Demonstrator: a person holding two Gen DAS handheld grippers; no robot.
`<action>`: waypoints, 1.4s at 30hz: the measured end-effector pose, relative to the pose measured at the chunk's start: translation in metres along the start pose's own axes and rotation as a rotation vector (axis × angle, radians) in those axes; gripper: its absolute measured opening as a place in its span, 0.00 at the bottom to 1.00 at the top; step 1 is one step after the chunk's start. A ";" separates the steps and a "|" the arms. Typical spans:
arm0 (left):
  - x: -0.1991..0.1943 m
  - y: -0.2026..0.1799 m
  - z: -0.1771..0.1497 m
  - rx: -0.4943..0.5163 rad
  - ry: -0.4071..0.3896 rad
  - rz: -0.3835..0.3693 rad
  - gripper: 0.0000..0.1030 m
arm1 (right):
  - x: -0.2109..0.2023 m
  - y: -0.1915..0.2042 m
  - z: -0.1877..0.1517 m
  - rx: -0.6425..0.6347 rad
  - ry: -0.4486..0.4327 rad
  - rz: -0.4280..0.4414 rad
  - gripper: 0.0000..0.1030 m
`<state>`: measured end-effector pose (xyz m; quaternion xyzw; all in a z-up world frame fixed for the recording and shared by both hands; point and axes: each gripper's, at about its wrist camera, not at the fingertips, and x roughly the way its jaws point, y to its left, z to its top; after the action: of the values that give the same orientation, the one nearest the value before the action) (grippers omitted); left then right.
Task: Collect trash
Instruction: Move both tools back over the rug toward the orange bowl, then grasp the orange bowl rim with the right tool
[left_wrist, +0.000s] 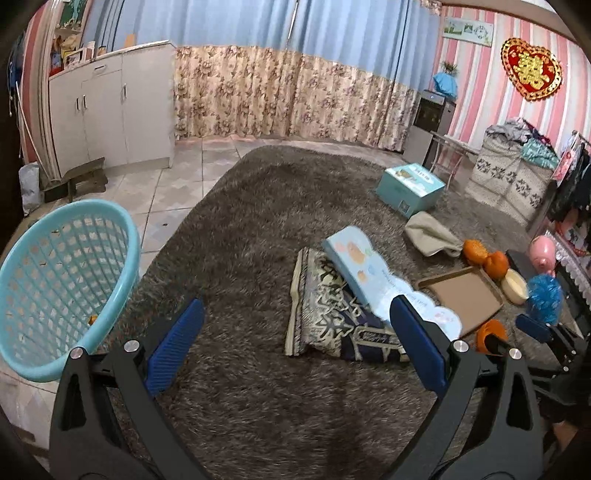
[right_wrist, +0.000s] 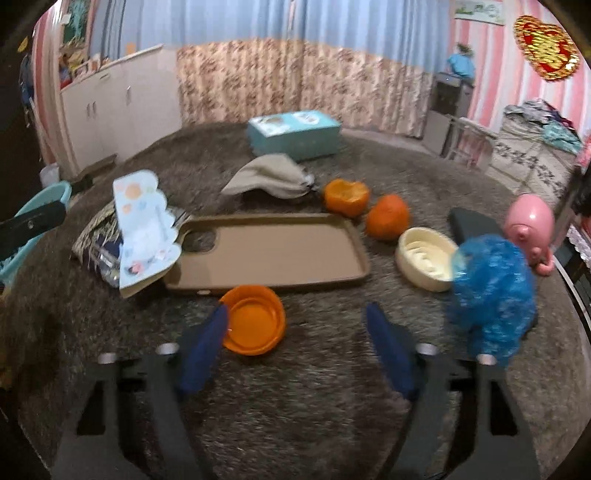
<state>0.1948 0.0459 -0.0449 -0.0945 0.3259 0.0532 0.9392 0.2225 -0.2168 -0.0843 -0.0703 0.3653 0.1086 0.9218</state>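
Right, both grippers sit low over the shaggy brown rug (left_wrist: 258, 221), pointing down and forward.

Left gripper (left_wrist: 295, 339): jaws wide, nothing between them but rug. Light blue mesh laundry basket (left_wrist: 62, 280) is just outside its left finger, tilted, rim towards the camera, something small and orange inside near the bottom. Ahead of its right finger: a patterned foil bag (left_wrist: 325, 317) flat on the rug, with a pale blue picture book (left_wrist: 369, 273) propped on top of it.

Right gripper (right_wrist: 295, 328): jaws roughly half open, nothing gripped. Orange collapsible bowl (right_wrist: 255, 319) sits at the tip of its left finger, overlapping it in view; cannot tell if they touch. Most of the bowl lies inside the gap, left side.

Trash, as far as visible: two orange peel halves (right_wrist: 347, 197), well ahead of the right gripper and slightly right, beyond the brown tray (right_wrist: 277, 251). One has its hollow side showing, the other (right_wrist: 388, 216) is dome up, just beside it.

Also ahead of the right jaws: cream ridged bowl (right_wrist: 424, 258) beside the peels, blue tinsel pom-pom (right_wrist: 491, 295) just outside the right finger, pink octopus toy (right_wrist: 532, 229) beyond that. Grey cloth (right_wrist: 269, 177) and teal box (right_wrist: 295, 136) are further back.
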 end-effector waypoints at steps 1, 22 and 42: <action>0.002 0.001 -0.001 0.003 0.007 0.008 0.95 | 0.003 0.001 0.000 -0.004 0.013 0.018 0.53; 0.017 -0.016 0.000 0.055 0.030 0.012 0.95 | -0.026 -0.022 -0.009 0.114 -0.105 0.075 0.75; 0.029 -0.027 0.007 0.082 0.044 -0.004 0.94 | -0.019 -0.027 -0.011 0.139 -0.098 0.055 0.39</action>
<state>0.2263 0.0219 -0.0536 -0.0576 0.3484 0.0358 0.9349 0.2086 -0.2482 -0.0782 0.0094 0.3284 0.1113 0.9379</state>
